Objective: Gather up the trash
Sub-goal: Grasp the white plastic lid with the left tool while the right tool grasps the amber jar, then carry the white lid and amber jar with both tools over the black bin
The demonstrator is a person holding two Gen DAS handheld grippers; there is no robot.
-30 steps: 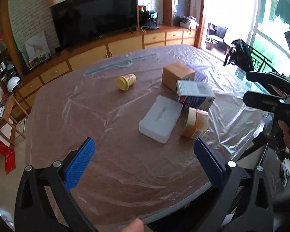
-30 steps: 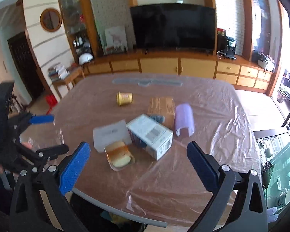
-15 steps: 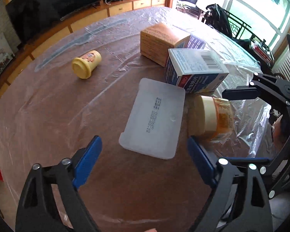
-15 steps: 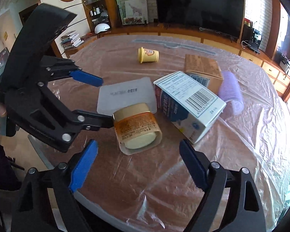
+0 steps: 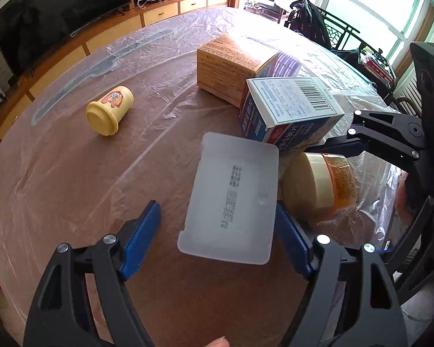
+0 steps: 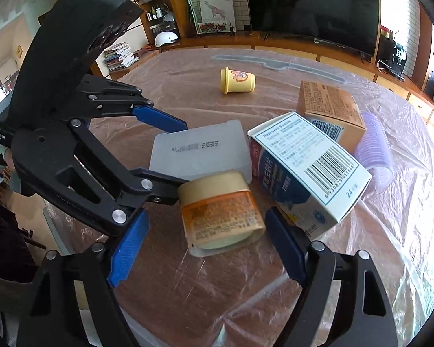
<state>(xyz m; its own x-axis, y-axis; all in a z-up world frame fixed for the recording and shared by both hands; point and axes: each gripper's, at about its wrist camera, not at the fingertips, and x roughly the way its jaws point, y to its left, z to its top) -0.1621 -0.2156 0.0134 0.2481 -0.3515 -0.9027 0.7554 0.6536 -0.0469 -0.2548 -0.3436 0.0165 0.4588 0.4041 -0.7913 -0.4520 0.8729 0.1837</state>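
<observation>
A flat frosted white plastic box [image 5: 234, 202] lies on the table. My left gripper [image 5: 217, 240] is open with its blue pads on either side of the box's near end, the right pad close against it. An orange jar with a cream lid [image 6: 220, 211] lies on its side beside the box. My right gripper [image 6: 205, 248] is open and straddles the jar. The jar also shows in the left wrist view [image 5: 321, 188], and the white box in the right wrist view [image 6: 199, 150].
A blue-and-white carton [image 5: 289, 112], a brown cardboard box [image 5: 231, 63], a purple ribbed roller [image 6: 374, 147] and a tipped yellow cup [image 5: 110, 110] lie on the plastic-covered round table [image 5: 72, 173]. The table edge is near me.
Both grippers have moved forward and down onto the table. The left now brackets the white box, the right brackets the orange jar. Both stay open.
</observation>
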